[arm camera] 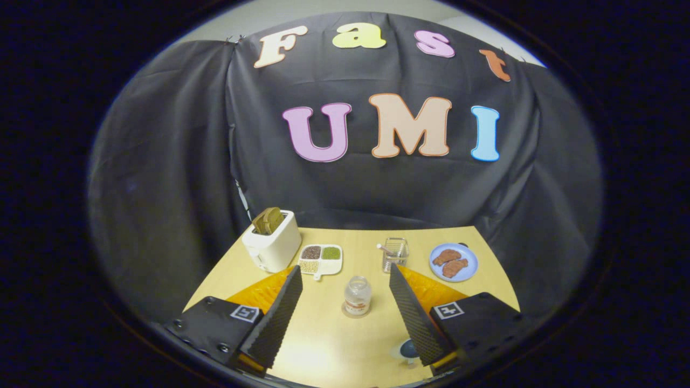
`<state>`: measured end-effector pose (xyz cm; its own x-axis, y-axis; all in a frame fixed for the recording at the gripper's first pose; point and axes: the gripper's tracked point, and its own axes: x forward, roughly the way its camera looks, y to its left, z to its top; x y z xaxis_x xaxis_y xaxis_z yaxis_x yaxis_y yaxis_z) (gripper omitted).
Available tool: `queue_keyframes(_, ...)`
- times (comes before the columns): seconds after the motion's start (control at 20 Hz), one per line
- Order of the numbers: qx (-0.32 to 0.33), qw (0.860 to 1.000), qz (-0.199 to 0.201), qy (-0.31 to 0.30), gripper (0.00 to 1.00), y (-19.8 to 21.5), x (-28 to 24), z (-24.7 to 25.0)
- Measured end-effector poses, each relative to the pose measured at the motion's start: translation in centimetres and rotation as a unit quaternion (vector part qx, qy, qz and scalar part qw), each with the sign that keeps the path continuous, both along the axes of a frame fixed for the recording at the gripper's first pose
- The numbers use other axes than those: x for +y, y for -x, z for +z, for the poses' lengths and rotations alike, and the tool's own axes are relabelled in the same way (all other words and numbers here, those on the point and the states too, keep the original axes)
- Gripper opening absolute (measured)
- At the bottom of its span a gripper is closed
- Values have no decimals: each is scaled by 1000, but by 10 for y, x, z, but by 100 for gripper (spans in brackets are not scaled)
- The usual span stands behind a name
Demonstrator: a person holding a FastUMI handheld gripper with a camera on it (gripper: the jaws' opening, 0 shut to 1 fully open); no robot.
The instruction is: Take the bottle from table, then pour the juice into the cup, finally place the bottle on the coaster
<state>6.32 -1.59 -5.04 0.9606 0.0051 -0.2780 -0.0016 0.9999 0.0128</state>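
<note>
Splayed tool [345, 288] over wooden table [323, 345]

The gripper [345, 280] hangs above the desk [334, 345] with its two fingers spread wide apart and nothing between their inner faces. Each finger slants inward as it reaches forward, so the tips stand nearer each other than the bases do. Taking the bottle [357, 295] as the mark: the tips lie level with it, one well off to its left and one well off to its right, neither touching it. The bottle stands in the open gap, roughly midway between them.
</note>
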Motion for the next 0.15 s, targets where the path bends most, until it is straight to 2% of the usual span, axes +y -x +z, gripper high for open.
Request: queue_keyframes(0.15, -5, 1000, -10, 3, 100, 5, -12, 7)
